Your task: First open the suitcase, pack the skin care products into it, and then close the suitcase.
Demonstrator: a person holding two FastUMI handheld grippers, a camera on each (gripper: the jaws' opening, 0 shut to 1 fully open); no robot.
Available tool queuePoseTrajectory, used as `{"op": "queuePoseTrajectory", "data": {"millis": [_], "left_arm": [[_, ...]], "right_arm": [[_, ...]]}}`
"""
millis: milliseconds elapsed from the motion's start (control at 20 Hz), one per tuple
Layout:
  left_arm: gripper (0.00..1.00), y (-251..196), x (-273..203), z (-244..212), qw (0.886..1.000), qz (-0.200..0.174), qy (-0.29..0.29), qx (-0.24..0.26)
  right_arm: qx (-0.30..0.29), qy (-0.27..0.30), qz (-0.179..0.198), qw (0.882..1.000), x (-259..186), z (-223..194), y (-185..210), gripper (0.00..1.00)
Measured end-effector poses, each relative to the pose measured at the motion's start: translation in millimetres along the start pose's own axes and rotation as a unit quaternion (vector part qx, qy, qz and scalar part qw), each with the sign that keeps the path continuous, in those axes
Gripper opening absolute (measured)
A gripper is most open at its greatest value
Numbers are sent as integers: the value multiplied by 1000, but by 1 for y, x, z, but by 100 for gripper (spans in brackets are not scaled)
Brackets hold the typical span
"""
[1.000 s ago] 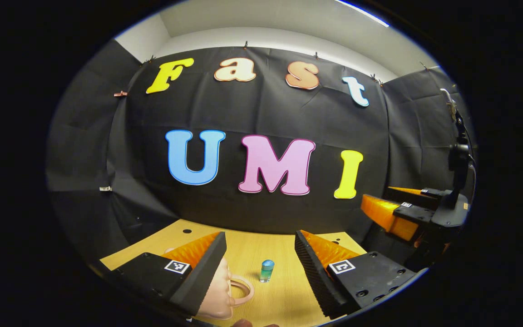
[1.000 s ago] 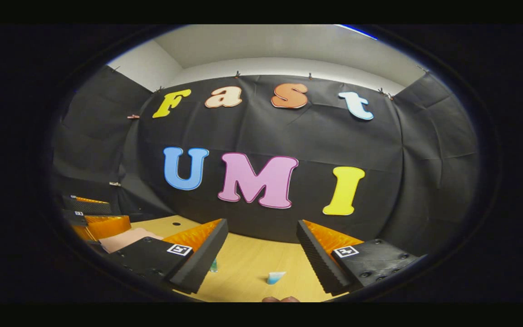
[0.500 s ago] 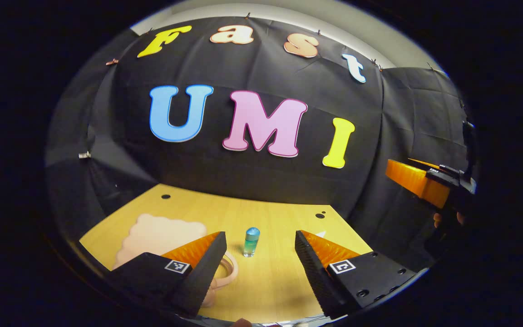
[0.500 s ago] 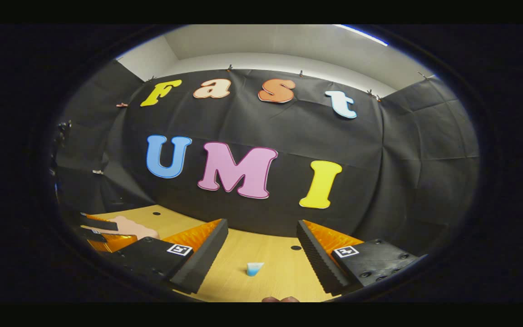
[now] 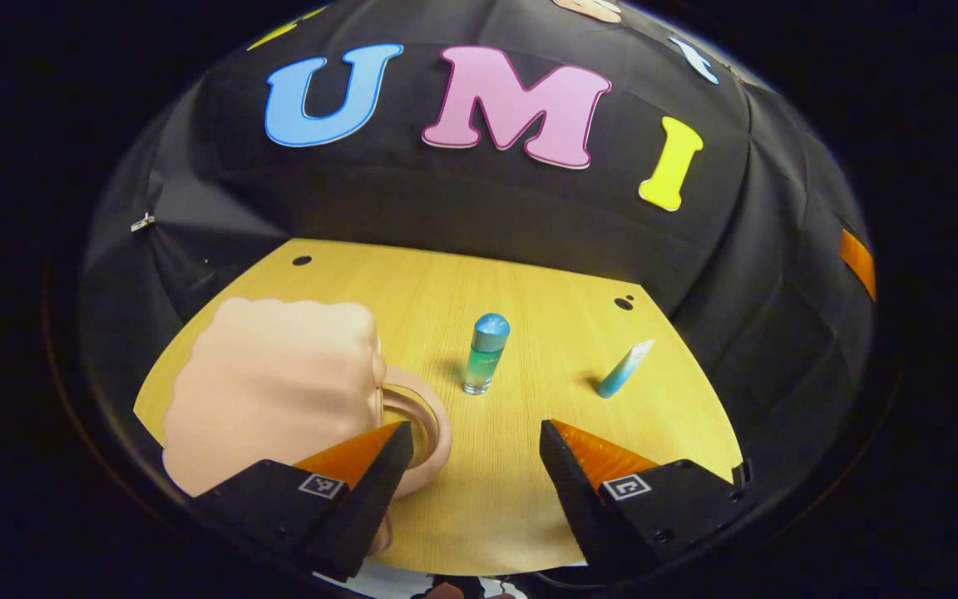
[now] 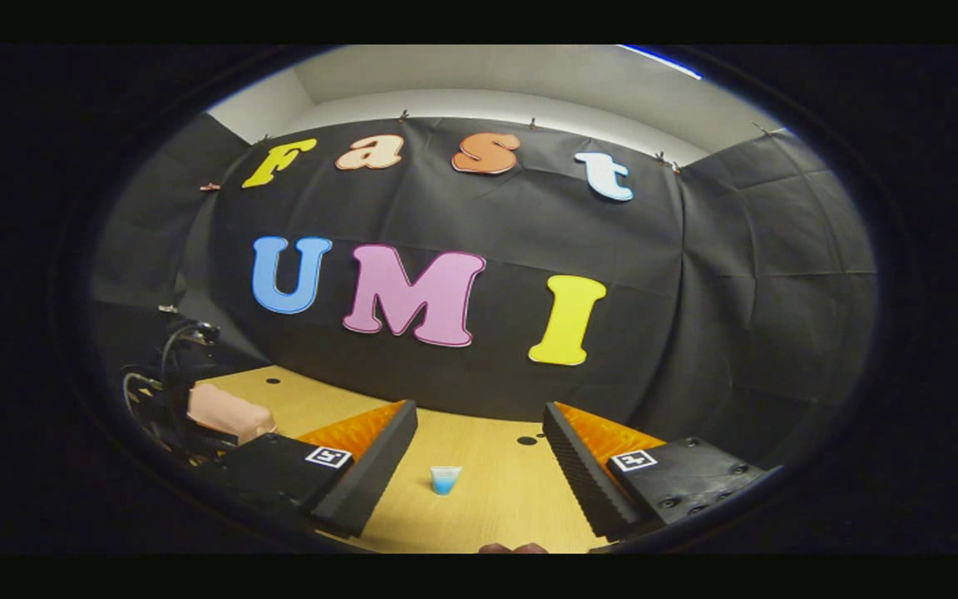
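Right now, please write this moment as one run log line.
suitcase: closed, on table | bottle: upright | tube: beside bottle | left gripper: open | right gripper: open

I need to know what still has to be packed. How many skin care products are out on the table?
2. A blue-green bottle stands upright mid-table, just right of the pink suitcase. A small blue tube sits farther right, apart from it. More could be hidden behind the suitcase.

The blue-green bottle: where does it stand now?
In the left gripper view, the blue-green bottle stands upright mid-table, between the pink suitcase on its left and the small tube on its right.
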State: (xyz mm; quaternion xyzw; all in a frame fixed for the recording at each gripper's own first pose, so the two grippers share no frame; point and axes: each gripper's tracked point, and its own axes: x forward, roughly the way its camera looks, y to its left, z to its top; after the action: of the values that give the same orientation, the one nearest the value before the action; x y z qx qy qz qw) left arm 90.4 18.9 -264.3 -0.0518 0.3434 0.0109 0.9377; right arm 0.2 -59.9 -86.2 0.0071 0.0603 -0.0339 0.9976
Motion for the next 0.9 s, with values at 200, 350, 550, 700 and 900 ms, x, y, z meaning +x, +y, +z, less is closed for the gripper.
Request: {"op": "queuePoseTrajectory", "data": {"millis": [200, 350, 550, 700, 900], "left_arm": [[97, 12, 49, -20, 996, 29, 76, -27], [92, 16, 69, -14, 995, 43, 79, 34], [96, 23, 83, -24, 987, 76, 113, 81], [93, 29, 91, -30, 983, 95, 132, 88], [92, 28, 103, -48, 975, 93, 185, 86]], "right_arm": [[34, 35, 1, 999, 9, -33, -27, 96], [43, 56, -14, 997, 13, -53, -53, 97], [47, 73, -21, 996, 20, -67, -71, 96], [45, 75, -23, 996, 24, -68, -74, 97], [45, 77, -20, 996, 30, -69, -70, 97]]}}
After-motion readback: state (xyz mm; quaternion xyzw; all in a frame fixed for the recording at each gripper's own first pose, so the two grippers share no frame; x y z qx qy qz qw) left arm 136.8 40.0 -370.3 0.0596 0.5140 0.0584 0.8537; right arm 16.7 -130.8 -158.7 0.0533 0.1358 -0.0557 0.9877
